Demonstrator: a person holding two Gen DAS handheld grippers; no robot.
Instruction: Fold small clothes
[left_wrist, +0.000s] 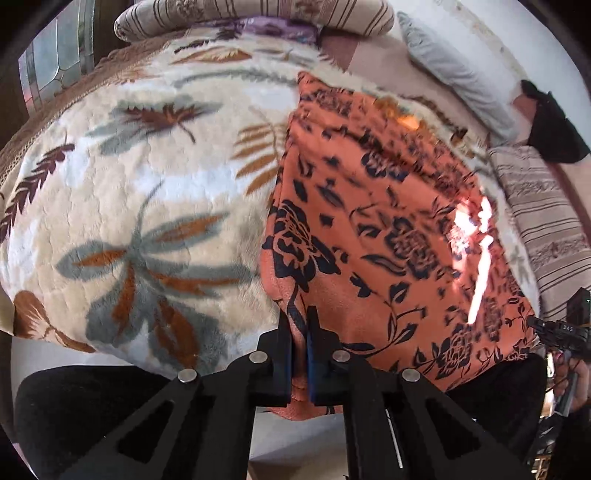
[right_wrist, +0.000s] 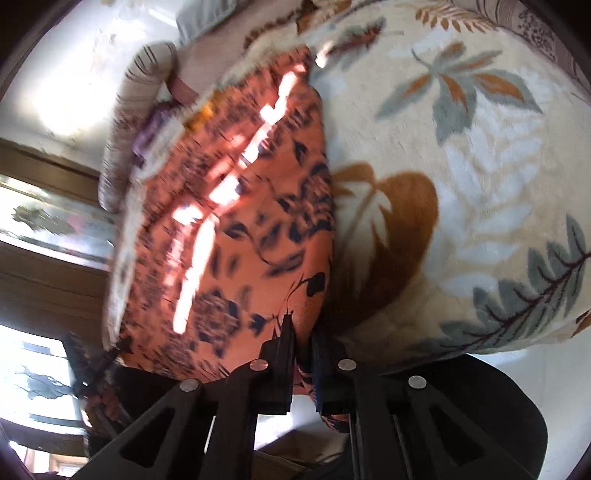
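An orange garment with a dark floral print (left_wrist: 373, 236) lies spread over a cream leaf-patterned blanket (left_wrist: 140, 192). My left gripper (left_wrist: 298, 325) is shut on the garment's near left corner, cloth pinched between its jaws. In the right wrist view the same garment (right_wrist: 236, 236) shows blurred, and my right gripper (right_wrist: 303, 339) is shut on its near right corner, a fold of cloth hanging down between the fingers. The other gripper shows at the right edge of the left wrist view (left_wrist: 561, 328).
The blanket (right_wrist: 461, 155) covers a bed. Striped pillows (left_wrist: 258, 14) and a grey pillow (left_wrist: 454, 70) lie at the far end, a black cloth (left_wrist: 554, 125) to the right. A window (right_wrist: 48, 221) is on the left.
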